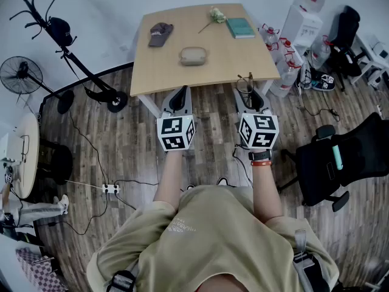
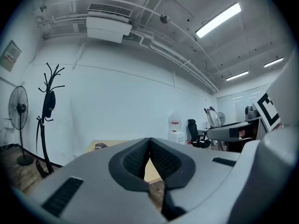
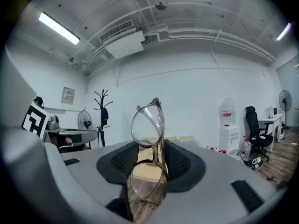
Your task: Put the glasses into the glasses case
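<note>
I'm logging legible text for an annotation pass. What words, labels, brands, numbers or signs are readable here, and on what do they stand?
No text here can be read.
Print on the person's shirt: too small to read.
Red label on the water dispenser: blurred.
Wall poster: too small to read.
Marker cubes: square patterns only, no words.

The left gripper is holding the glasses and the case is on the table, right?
No, the right gripper holds the glasses, as the right gripper view shows. The left gripper is shut on nothing. The case is on the table.
</note>
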The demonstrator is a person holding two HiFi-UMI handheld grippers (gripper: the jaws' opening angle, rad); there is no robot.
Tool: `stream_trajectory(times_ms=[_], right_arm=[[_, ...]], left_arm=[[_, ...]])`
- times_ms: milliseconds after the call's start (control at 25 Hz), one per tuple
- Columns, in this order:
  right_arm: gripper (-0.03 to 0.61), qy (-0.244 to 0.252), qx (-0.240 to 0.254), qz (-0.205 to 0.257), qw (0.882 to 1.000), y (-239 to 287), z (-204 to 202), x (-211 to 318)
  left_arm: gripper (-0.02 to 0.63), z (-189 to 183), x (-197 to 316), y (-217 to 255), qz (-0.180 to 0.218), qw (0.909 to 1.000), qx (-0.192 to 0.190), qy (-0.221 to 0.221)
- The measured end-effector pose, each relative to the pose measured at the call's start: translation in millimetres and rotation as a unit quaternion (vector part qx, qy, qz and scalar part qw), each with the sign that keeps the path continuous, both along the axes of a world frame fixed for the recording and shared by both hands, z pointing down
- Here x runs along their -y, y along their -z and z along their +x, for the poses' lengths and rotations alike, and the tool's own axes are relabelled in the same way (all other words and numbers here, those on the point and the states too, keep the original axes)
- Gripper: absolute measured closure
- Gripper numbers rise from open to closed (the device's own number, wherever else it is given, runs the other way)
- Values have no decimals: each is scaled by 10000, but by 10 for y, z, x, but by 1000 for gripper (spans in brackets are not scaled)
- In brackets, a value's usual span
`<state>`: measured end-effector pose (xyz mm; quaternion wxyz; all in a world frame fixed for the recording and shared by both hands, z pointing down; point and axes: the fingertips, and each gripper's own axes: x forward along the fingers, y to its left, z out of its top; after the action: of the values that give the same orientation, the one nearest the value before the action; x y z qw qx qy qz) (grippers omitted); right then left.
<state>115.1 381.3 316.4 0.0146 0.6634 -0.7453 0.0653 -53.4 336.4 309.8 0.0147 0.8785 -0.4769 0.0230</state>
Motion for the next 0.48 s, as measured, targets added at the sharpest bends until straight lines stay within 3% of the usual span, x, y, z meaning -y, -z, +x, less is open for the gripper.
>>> stream_trajectory(times_ms=[200, 480], right_arm=[[390, -71, 466, 162, 9988, -18, 296, 100], [391, -246, 439, 692, 9963, -39, 620, 368]], left_arm=[[591, 348, -16, -33, 51, 10000, -4, 2], [591, 593, 61, -294, -81, 9998, 95, 143]])
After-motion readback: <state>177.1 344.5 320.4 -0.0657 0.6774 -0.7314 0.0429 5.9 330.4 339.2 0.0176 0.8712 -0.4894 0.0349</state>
